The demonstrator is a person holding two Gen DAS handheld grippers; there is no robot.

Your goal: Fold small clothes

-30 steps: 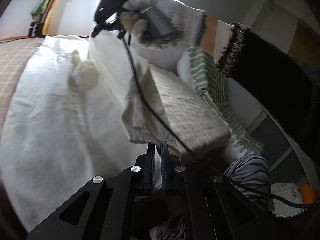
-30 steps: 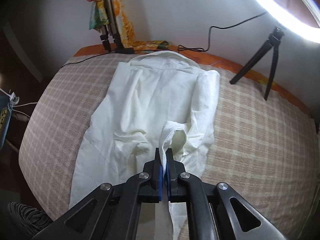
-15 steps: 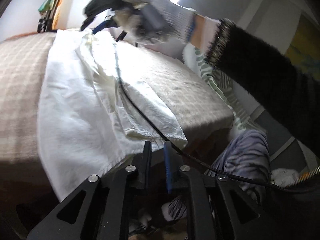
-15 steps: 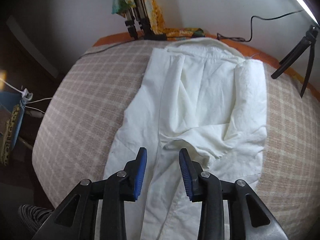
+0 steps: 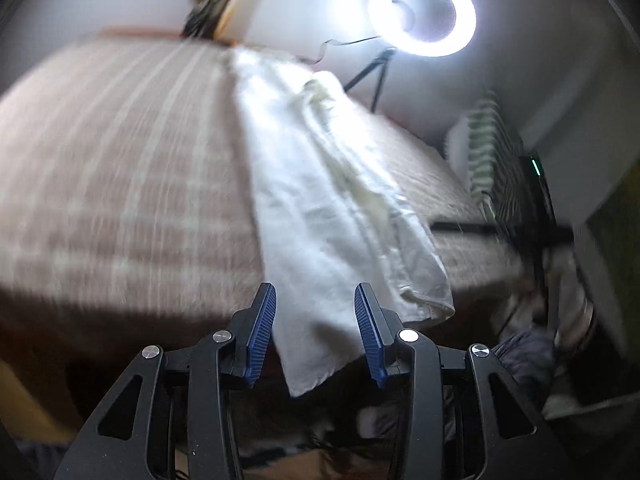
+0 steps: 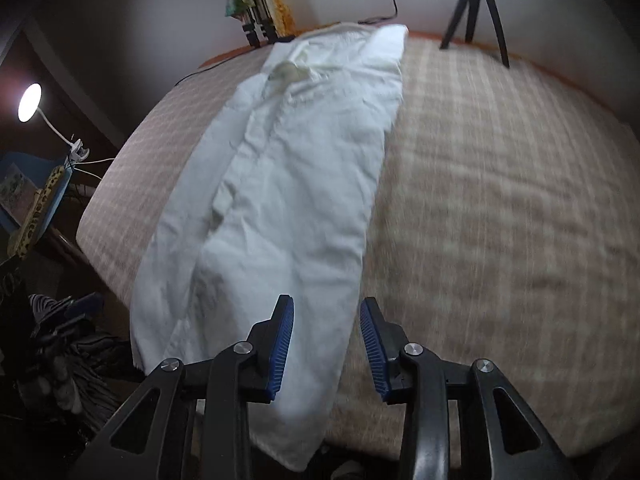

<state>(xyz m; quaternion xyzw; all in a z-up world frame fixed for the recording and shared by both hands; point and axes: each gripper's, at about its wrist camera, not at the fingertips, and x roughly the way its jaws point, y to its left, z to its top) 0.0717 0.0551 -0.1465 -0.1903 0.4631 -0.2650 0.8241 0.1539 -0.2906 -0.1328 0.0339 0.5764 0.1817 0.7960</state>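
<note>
While both grippers hang over the near edge of the bed, the scene reads as follows.

Left gripper [image 5: 316, 328]: jaws parted and opening, nothing pinched; the hem of the garment shows between the blue pads but touches neither.

Right gripper [image 6: 326, 344]: jaws parted to a similar moderate width, empty; the right edge of the garment's hanging end lies in the gap, with no pad pressing on it.

White garment [image 6: 288, 184]: lies as a long narrow strip running from the far edge of the bed to the near edge, its lower end drooping over that edge. Both long sides appear folded in toward the middle, with a cuff or collar piece near the far end.

Bed [image 6: 500, 208]: checked beige cover, bare on both sides of the strip.

Surroundings: ring light [image 5: 422, 12] on a tripod [image 6: 476, 4] at the far edge; a small lamp [image 6: 29, 102] off the left side.

Done so far, by the look of it: the lengthwise folds.

Left to do, as I judge: fold the strip crosswise, probably by taking the hanging end and carrying it toward the far end, then tidy the bundle.
</note>
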